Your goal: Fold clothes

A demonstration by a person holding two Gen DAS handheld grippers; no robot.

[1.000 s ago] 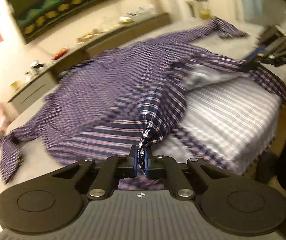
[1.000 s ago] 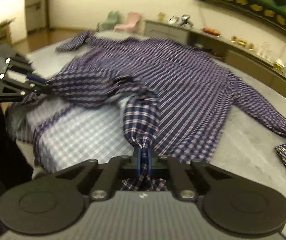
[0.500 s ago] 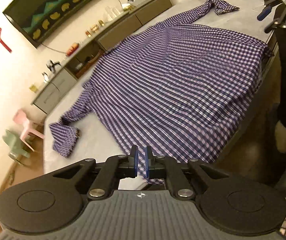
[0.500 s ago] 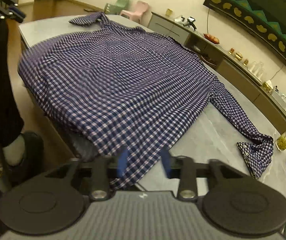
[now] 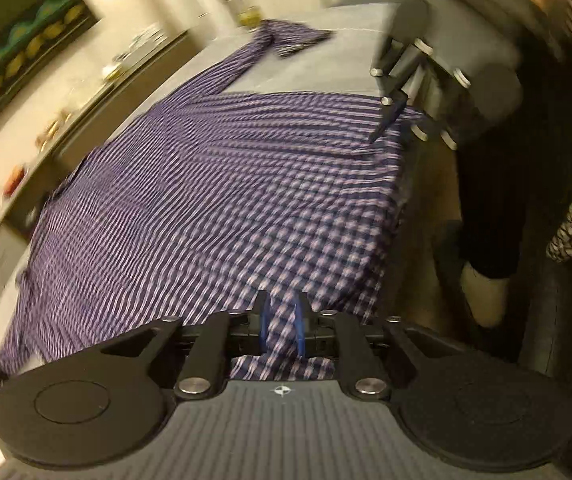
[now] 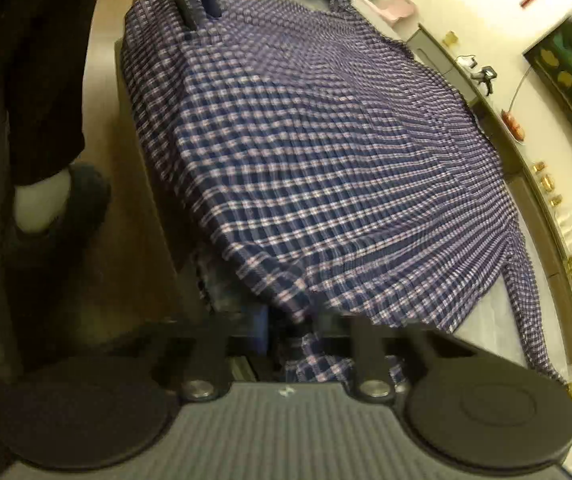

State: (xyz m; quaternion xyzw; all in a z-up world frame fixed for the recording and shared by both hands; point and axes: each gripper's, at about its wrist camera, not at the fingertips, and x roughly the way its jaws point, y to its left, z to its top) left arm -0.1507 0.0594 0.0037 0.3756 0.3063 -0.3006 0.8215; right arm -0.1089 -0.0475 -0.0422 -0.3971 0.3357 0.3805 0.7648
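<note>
Shirt (image 5: pixel 214 200) is lying spread flat over the grey table (image 5: pixel 325 68), its hem draping off the near edge and one sleeve trailing toward the far corner. Left gripper (image 5: pixel 280 330) is pointing steeply down at that hem; its jaws have just been opening, standing slightly apart with plaid cloth running loosely between the blue pads. Right gripper (image 6: pixel 286 332) is blurred; its jaws have just been closing and are pinching the hem bunched between them. A second ago both were holding folded-back cloth; now the shirt is lying open. Beyond, a sideboard (image 6: pixel 525 184) is lining the wall.
</note>
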